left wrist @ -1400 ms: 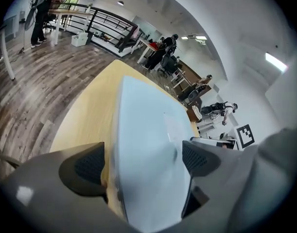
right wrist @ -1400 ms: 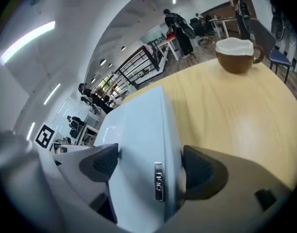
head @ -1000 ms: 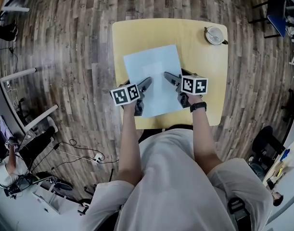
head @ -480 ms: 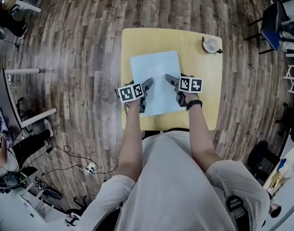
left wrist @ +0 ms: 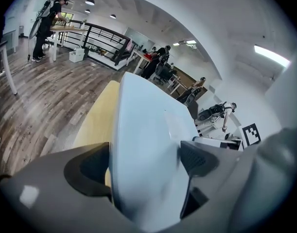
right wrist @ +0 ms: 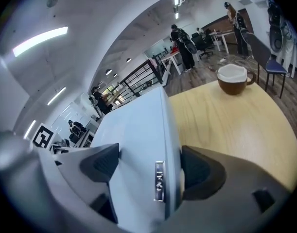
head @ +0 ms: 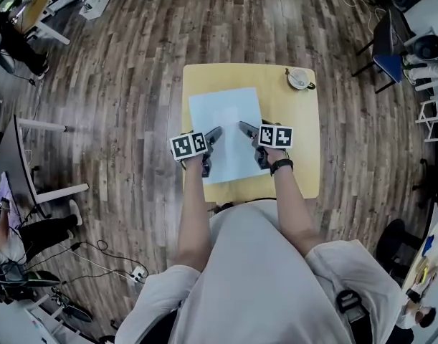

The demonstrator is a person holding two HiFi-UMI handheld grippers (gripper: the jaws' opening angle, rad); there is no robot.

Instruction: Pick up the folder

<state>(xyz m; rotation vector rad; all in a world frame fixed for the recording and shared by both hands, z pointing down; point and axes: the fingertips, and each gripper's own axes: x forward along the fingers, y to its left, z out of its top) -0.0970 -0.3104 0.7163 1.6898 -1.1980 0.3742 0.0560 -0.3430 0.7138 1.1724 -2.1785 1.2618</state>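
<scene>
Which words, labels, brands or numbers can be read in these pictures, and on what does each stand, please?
Nothing reads clearly.
Small metal tag on the pale blue plastic folder: embossed letters, too blurred to read.
Black-and-white square markers on the left gripper and right gripper: patterns only, no words or numbers.

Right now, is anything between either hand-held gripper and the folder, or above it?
Nothing visible. The left hand-held gripper and right hand-held gripper both grip the folder; the cup stands well clear at the far corner of the table.
</scene>
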